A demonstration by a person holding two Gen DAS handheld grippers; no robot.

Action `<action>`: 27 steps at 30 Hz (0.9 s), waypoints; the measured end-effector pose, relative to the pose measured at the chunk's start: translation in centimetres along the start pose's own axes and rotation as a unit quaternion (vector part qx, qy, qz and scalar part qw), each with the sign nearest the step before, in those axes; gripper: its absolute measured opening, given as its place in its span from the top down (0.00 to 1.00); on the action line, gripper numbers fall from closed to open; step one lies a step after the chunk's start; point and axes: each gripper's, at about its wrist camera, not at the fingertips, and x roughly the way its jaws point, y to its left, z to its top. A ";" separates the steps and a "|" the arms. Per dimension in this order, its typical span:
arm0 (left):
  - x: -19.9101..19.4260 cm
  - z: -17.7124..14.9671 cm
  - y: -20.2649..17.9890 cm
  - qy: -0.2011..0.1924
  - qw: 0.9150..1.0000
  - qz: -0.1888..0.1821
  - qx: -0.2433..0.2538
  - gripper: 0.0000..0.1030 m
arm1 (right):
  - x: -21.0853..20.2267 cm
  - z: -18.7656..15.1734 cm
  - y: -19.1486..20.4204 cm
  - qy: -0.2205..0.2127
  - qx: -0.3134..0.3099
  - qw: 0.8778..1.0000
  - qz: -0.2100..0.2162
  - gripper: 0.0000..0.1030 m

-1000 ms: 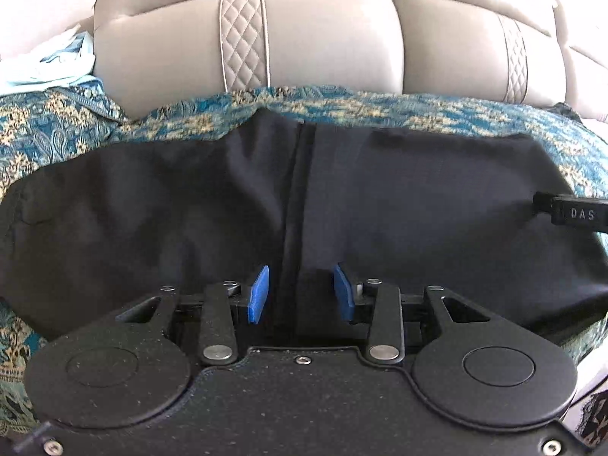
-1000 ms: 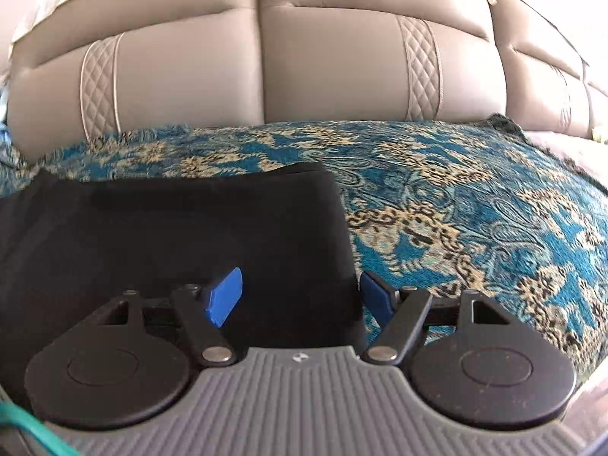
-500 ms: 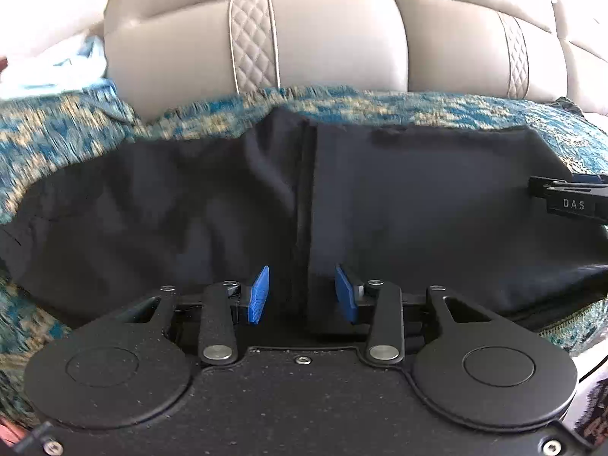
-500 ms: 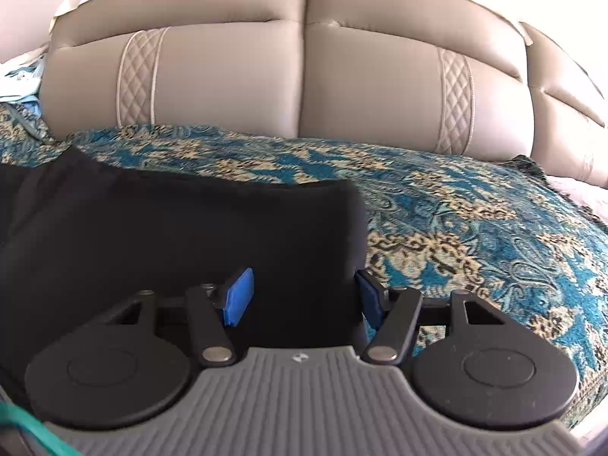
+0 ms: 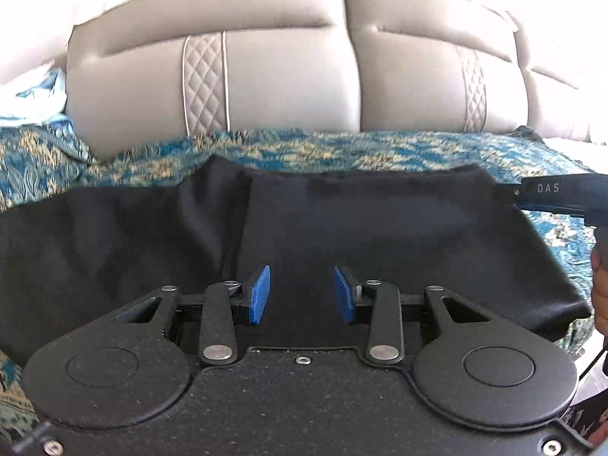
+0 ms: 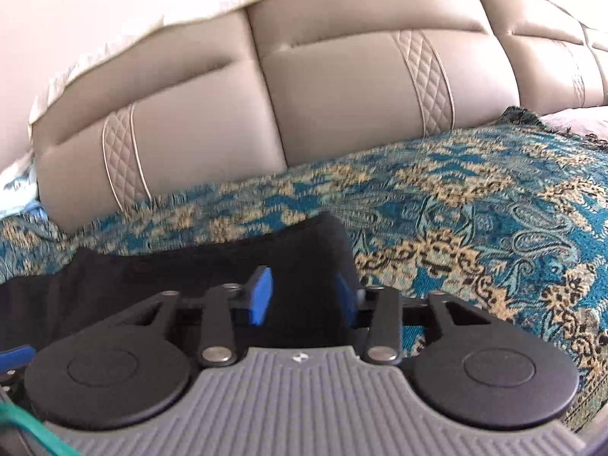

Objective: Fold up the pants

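Pants (image 5: 342,228), black, spread on patterned throw (image 5: 380,150) in front of beige couch back (image 5: 285,76), near edge gathered at both grippers. Left gripper (image 5: 302,294) unchanged from a second ago: blue pads narrow, dark cloth filling the gap, apparently pinched on the near hem close to the vertical fold (image 5: 235,220); actual pad contact hard to confirm against black on black. Right gripper (image 6: 304,296) changed most: wide a second ago, straddling the pants' right corner (image 6: 334,243) with one pad over the throw (image 6: 456,197); now closing, jaws drawn in to a narrow gap, cloth bunched between them and rising into a hump toward the couch back. Whether pads already press the cloth cannot be told for certain. Right view also tilted compared with before, couch back slanting, throw blurred, suggesting a rolling, lifting wrist. Seen from left view, right gripper's finger (image 5: 551,193) and a hand (image 5: 600,285) at the pants' right edge, that edge looking slightly raised off the throw.

Meaning for the task, as a judgement: second grasp nearly secured, both near points in hand, cloth starting to leave the throw; likely next, near edge carried toward the couch back for a fold. Risk: thin right-corner bite slipping under tension.
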 end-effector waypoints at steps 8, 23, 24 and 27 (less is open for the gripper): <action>0.5 -2.4 0.9 0.012 0.999 0.033 0.021 0.65 | 2.3 -0.2 1.0 0.035 -0.034 0.999 -0.003 0.65; 0.1 -3.3 2.9 0.012 0.999 0.028 -0.025 0.60 | 8.9 4.0 0.3 0.061 -0.023 0.998 0.018 0.55; 0.1 -3.3 3.0 0.012 0.999 0.027 -0.028 0.60 | 9.3 4.2 0.3 0.062 -0.026 0.998 0.020 0.55; 0.1 -3.2 2.9 0.014 0.999 0.026 -0.028 0.60 | 9.7 4.7 0.0 0.065 -0.009 0.997 0.030 0.46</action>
